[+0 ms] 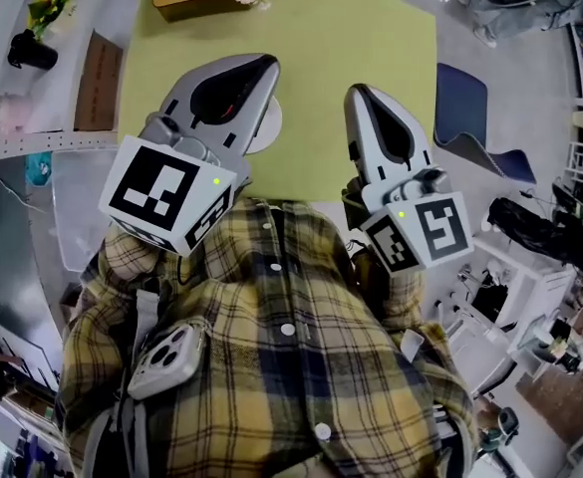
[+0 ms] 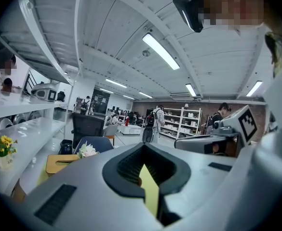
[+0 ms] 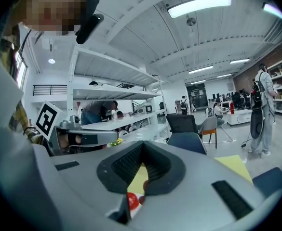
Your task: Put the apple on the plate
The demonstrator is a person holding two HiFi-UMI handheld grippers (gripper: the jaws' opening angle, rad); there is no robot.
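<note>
R fingers [image 3: 167,170] shut; apple [image 3: 132,201] seen below thru gap, not gripped.

Bright, even overhead light from ceiling strip lights [image 2: 161,52], tubes blown out at upper centre of both gripper views, heavy fisheye bending and dark vignette at frame edges, left gripper [image 2: 143,150] and right gripper [image 3: 142,147] soft up close, head view shadows faint.
</note>
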